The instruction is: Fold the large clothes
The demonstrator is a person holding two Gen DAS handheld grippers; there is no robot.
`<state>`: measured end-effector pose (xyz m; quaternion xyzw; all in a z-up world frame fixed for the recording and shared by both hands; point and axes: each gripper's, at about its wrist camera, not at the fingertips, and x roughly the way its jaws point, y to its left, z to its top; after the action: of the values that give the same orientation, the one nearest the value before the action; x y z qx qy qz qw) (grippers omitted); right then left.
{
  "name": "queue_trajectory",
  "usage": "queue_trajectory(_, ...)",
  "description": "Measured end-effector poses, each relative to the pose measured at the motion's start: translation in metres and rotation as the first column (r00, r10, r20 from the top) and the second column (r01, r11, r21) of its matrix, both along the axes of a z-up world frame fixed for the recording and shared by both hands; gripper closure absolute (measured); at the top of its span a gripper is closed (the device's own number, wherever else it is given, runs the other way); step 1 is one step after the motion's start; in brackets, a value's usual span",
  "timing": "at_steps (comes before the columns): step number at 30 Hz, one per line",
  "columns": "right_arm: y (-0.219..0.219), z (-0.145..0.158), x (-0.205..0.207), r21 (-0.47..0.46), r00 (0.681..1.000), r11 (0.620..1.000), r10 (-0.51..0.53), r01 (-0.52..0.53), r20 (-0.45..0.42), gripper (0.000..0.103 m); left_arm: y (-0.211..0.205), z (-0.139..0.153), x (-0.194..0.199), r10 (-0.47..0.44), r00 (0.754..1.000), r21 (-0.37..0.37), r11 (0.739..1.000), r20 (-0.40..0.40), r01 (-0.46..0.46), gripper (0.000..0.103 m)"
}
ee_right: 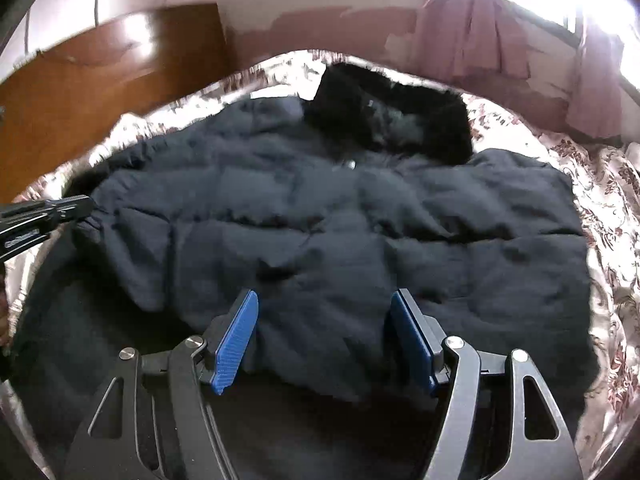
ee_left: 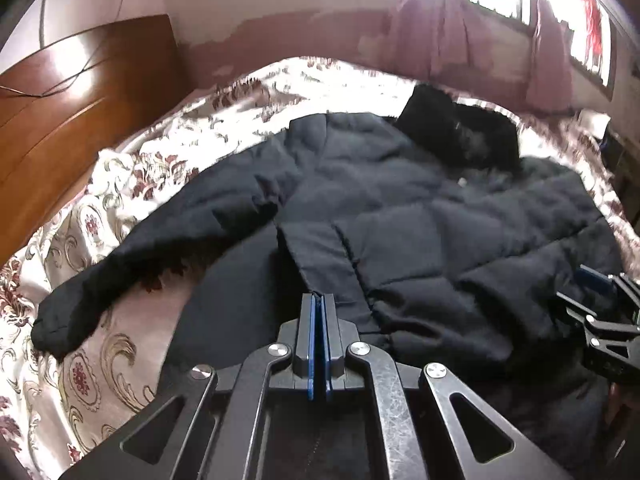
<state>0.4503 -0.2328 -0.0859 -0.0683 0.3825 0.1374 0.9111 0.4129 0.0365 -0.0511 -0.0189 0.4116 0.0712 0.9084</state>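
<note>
A dark navy padded jacket (ee_left: 420, 216) with a black fur hood (ee_left: 460, 132) lies spread on a bed. One sleeve (ee_left: 140, 256) stretches out to the left. My left gripper (ee_left: 319, 300) is shut on the jacket's front edge near the hem. My right gripper (ee_right: 324, 320) is open, its blue pads (ee_right: 236, 340) on either side of a fold of the jacket (ee_right: 340, 220) near the hem. The right gripper also shows at the right edge of the left wrist view (ee_left: 600, 304). The left gripper also shows at the left edge of the right wrist view (ee_right: 44, 212).
The bed has a floral cream and maroon cover (ee_left: 88, 360). A wooden headboard (ee_left: 72, 120) stands at the left. Pink curtains (ee_left: 460, 28) hang by bright windows at the back. The bed cover (ee_right: 612, 216) shows to the right of the jacket.
</note>
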Motion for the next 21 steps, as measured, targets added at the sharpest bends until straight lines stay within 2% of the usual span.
queue_trajectory(3, 0.011, -0.013, 0.000, -0.057, 1.000, 0.998, -0.005, 0.005, -0.007, 0.039, 0.004, -0.016, 0.006, 0.008, 0.999, -0.035, 0.999, -0.032, -0.009, 0.100)
queue_trajectory(7, 0.017, -0.028, 0.006, -0.083, 1.000, 0.997, -0.012, 0.010, -0.022, 0.035, 0.007, -0.023, 0.003, 0.002, 1.000, -0.077, 0.997, -0.009, -0.003, 0.099)
queue_trajectory(10, 0.019, -0.031, 0.006, -0.085, 1.000, 0.996, -0.012, 0.011, -0.006, 0.033, 0.016, -0.022, -0.003, 0.009, 1.000, -0.164, 0.986, 0.018, -0.006, 0.096)
queue_trajectory(12, 0.017, -0.026, -0.002, -0.087, 1.000, 0.996, -0.006, 0.007, 0.013, 0.031, 0.024, -0.021, -0.006, 0.024, 1.000, -0.219, 0.976, 0.017, -0.019, 0.088)
queue_trajectory(15, 0.016, -0.016, -0.010, -0.092, 1.000, 0.996, 0.002, 0.000, 0.023, 0.030, 0.044, -0.015, -0.017, 0.060, 0.997, -0.299, 0.953, 0.045, -0.043, 0.057)
queue_trajectory(16, 0.017, -0.014, -0.012, -0.086, 1.000, 0.996, 0.004, -0.002, 0.022, 0.030, 0.052, -0.011, -0.022, 0.081, 0.995, -0.318, 0.946, 0.065, -0.056, 0.034)
queue_trajectory(17, 0.018, -0.009, -0.013, -0.070, 1.000, 0.998, 0.009, -0.008, 0.017, 0.030, 0.058, -0.008, -0.026, 0.102, 0.991, -0.328, 0.942, 0.081, -0.070, 0.019)
queue_trajectory(19, 0.021, -0.002, -0.014, -0.023, 1.000, 1.000, 0.013, -0.013, -0.003, 0.030, 0.079, 0.001, -0.037, 0.157, 0.979, -0.369, 0.924, 0.127, -0.101, 0.017)
queue_trajectory(21, 0.024, 0.006, -0.011, 0.069, 0.999, 0.997, 0.020, -0.017, -0.036, 0.028, 0.101, 0.006, -0.042, 0.193, 0.973, -0.413, 0.902, 0.123, -0.127, 0.016)
